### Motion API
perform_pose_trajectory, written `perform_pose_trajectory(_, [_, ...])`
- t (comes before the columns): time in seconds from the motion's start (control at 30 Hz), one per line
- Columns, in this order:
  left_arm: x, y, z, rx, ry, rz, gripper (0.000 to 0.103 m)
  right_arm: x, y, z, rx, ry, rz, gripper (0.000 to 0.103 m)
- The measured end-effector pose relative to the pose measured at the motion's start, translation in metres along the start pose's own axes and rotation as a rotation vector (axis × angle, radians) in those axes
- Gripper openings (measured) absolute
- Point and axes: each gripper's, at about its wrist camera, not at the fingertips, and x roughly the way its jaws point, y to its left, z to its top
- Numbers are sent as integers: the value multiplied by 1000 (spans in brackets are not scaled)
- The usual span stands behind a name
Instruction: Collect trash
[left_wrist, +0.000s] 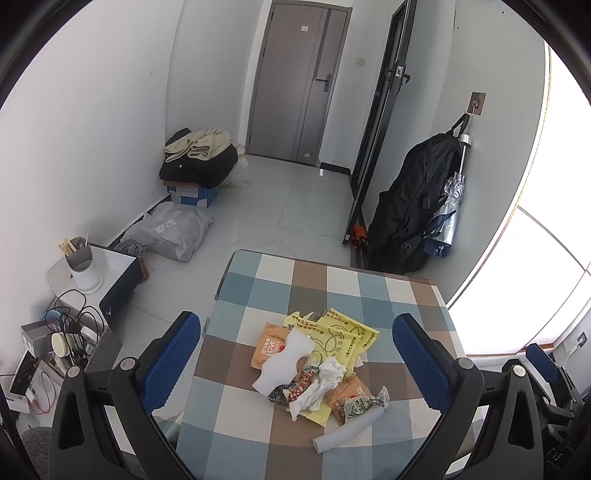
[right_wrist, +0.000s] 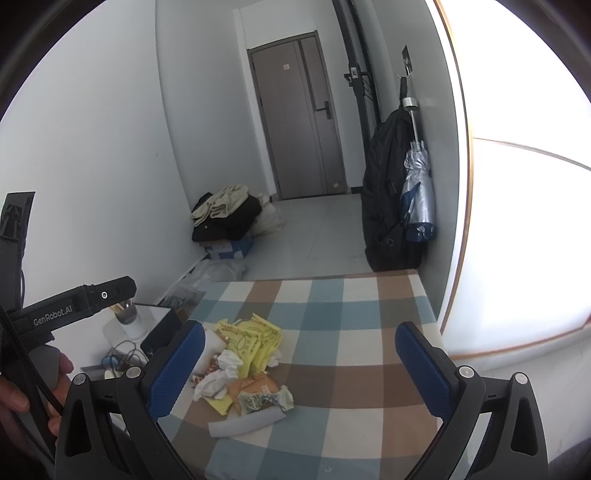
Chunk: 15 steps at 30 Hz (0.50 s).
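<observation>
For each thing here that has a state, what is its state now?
Left tongs: open, empty.
Right tongs: open, empty.
Grey entrance door: closed.
Silver folding umbrella: folded, hanging.
Yellow plastic bag: crumpled, lying on the checked tablecloth.
White paper tissue: crumpled.

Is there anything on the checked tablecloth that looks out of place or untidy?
Yes. A heap of trash lies loose on the checked tablecloth: a yellow plastic bag, crumpled tissue, snack wrappers and a rolled white sheet. Nothing looks spilled.

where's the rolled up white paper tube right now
The white paper tube lies on the checkered table at the near edge of the trash pile, just in front of the green-printed wrapper; in the right wrist view it sits lower left of centre.
</observation>
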Motion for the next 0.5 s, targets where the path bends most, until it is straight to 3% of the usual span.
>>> perform_pose_trajectory(0.3, [11,0,0,23,50,-3,102,0,-2,4,14,6,9,103])
perform_pose_trajectory(0.43, [26,2,-3,18,131,-39,102,11,-6,4,63,73,125,103])
perform_pose_trajectory(0.5, [34,3,-6,20,173,-54,102,16,-8,5,75,81,124,103])
